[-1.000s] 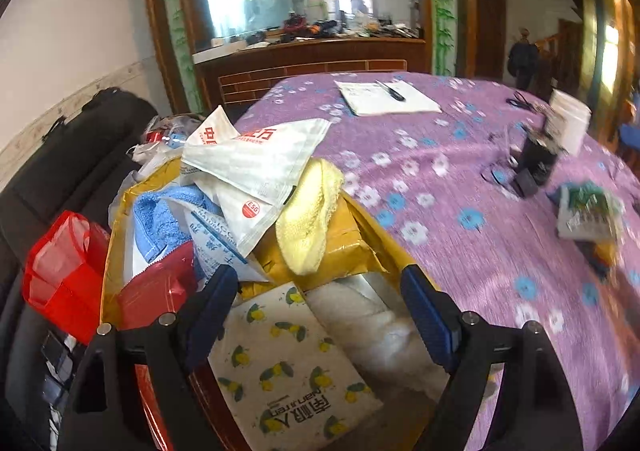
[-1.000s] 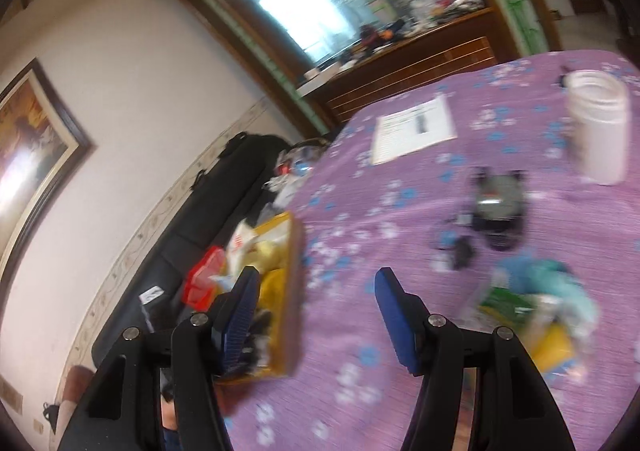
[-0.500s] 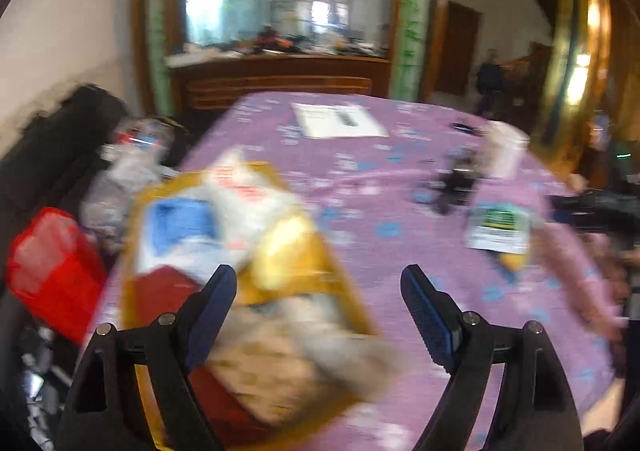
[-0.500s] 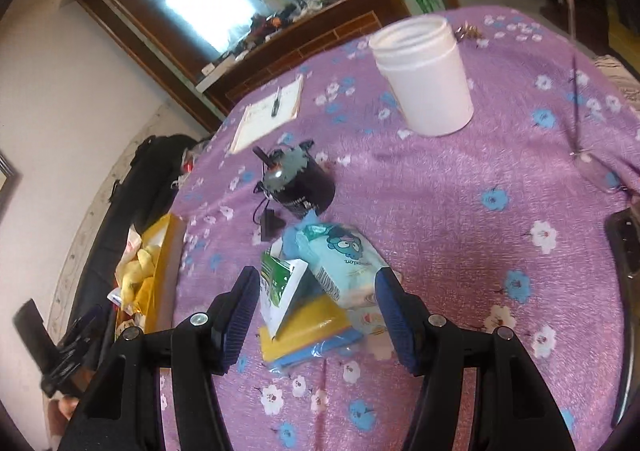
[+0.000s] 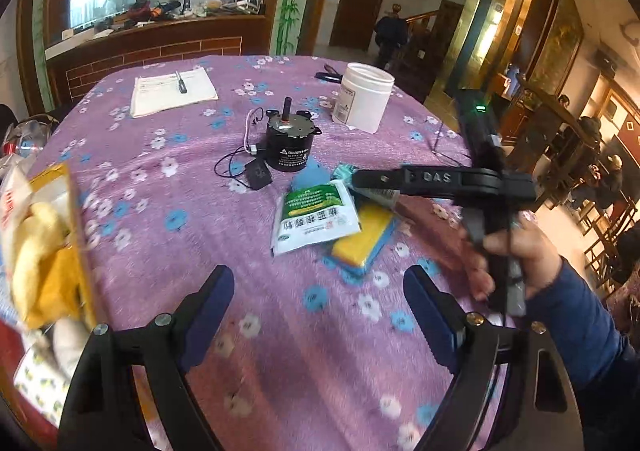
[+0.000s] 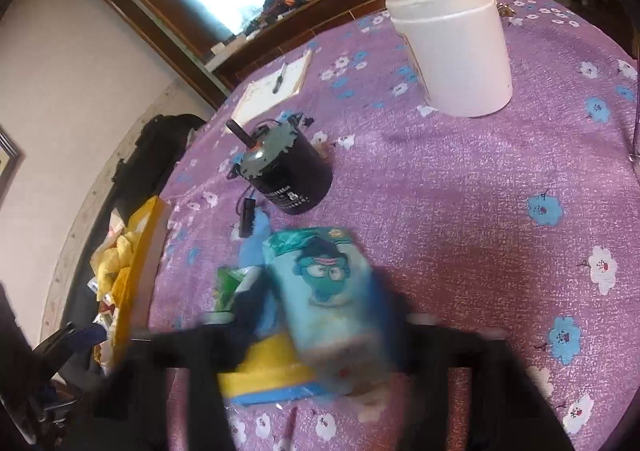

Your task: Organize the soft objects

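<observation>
A small pile of soft things lies mid-table: a green-and-white sachet [image 5: 316, 215], a yellow sponge [image 5: 364, 235] on blue cloth, and a blue cartoon tissue pack [image 6: 324, 291]. My right gripper [image 6: 324, 315] is blurred; its jaws are closing, with the tissue pack between them and both pads against its sides. In the left wrist view the right gripper [image 5: 372, 181] reaches in from the right, held by a hand [image 5: 516, 251]. My left gripper [image 5: 320, 291] hangs open over bare tablecloth just short of the pile, holding nothing. The yellow box [image 5: 74, 219] of soft items, with a yellow cloth [image 5: 32, 243], sits at the left edge.
A black motor [image 5: 286, 147] with a cable stands just behind the pile. A white jar [image 5: 364, 97] is farther back, and a notepad with a pen [image 5: 174, 91] lies at the far left. A black bar with a green light [image 5: 476, 123] lies along the table's right edge.
The left wrist view has swung right, from the yellow box to the pile. My right gripper has come down onto the pile and its jaws have narrowed around the tissue pack.
</observation>
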Available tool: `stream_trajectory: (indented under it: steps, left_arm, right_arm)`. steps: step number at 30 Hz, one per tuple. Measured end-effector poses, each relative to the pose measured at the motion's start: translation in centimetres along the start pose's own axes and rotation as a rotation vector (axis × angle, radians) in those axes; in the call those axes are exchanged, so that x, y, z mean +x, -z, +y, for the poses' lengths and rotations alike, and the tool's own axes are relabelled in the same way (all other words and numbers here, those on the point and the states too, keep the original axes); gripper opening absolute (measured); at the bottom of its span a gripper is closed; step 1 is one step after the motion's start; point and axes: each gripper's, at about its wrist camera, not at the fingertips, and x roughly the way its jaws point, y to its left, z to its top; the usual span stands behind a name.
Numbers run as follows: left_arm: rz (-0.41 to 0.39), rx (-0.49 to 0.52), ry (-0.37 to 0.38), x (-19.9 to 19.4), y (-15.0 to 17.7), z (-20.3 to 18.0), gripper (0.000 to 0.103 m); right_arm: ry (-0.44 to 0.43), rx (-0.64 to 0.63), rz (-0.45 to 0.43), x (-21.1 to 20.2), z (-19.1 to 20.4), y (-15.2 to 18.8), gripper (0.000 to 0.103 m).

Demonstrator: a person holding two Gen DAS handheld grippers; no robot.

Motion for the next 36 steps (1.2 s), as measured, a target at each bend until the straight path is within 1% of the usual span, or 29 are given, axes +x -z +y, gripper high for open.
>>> stream_trajectory:
  steps: [1,2,4,6,9,11,13,15,18,19,20,21,22,24,25,28,30,32,36]
  left_arm:
    - [0.007,-0.01,0.001,0.7,-0.4,0.0,0.088]
    - [0.013,-0.017,0.001,1.4,-0.7,0.2,0.09]
    - [0.046,-0.038,-0.015,3.3,-1.5,0.5,0.091]
    - [0.091,-0.065,-0.011,5.3,-2.3,1.1,0.091]
    - [0.137,-0.104,-0.02,7.9,-3.2,1.3,0.091]
    - [0.173,-0.139,-0.023,9.8,-3.9,1.4,0.091]
    - [0.18,-0.137,-0.018,11.1,-4.6,1.1,0.091]
    - [0.195,-0.128,-0.032,12.1,-4.9,0.8,0.091]
    - [0.211,-0.149,-0.043,14.0,-4.9,0.9,0.09]
    - [0.184,-0.142,-0.05,13.9,-4.7,0.9,0.088]
    - [0.168,-0.144,-0.049,13.8,-4.4,1.0,0.071]
    - [0.157,-0.144,-0.044,13.7,-4.2,1.0,0.061]
    - [0.139,-0.158,-0.02,13.4,-3.9,1.3,0.059]
    - [0.105,-0.167,-0.003,12.7,-3.4,1.6,0.056]
    - [0.085,-0.165,-0.016,12.4,-3.0,1.7,0.056]
    - [0.025,-0.165,-0.023,11.4,-2.4,1.8,0.055]
    - [-0.028,-0.153,-0.049,10.6,-2.2,1.8,0.056]
    - [-0.078,-0.136,-0.095,9.9,-2.3,1.6,0.056]
    - [-0.131,-0.107,-0.175,9.3,-2.4,1.6,0.056]
  right_arm:
    - [-0.017,0.011,-0.016,-0.5,-0.1,0.1,0.028]
    - [-0.019,0.017,-0.03,-1.0,-0.2,0.1,0.027]
    - [0.005,0.018,-0.058,-1.8,-0.3,0.1,0.026]
    - [0.04,0.019,-0.091,-2.7,-0.6,0.2,0.026]
    - [0.037,0.038,-0.132,-3.9,-1.0,0.0,0.026]
    - [0.024,0.044,-0.14,-4.3,-1.1,0.1,0.026]
    - [0.017,0.041,-0.137,-4.5,-1.1,0.1,0.026]
    - [0.007,0.043,-0.137,-4.6,-1.1,0.1,0.026]
    - [-0.002,0.037,-0.141,-4.8,-0.8,0.1,0.026]
    - [-0.006,0.038,-0.141,-4.8,-0.7,0.1,0.026]
    - [-0.009,0.038,-0.139,-4.7,-0.6,0.1,0.026]
    - [-0.01,0.038,-0.139,-4.7,-0.6,0.1,0.026]
    - [-0.011,0.038,-0.138,-4.8,-0.6,0.2,0.026]
    - [-0.017,0.039,-0.138,-4.8,-0.6,0.2,0.026]
    - [-0.02,0.037,-0.139,-4.9,-0.5,0.2,0.026]
    - [-0.01,0.017,-0.142,-4.9,0.0,0.4,0.026]
    - [-0.009,-0.006,-0.136,-4.8,0.6,0.5,0.026]
    - [0.006,-0.045,-0.135,-4.6,1.5,0.8,0.026]
    - [0.023,-0.142,-0.131,-3.9,3.7,1.5,0.026]
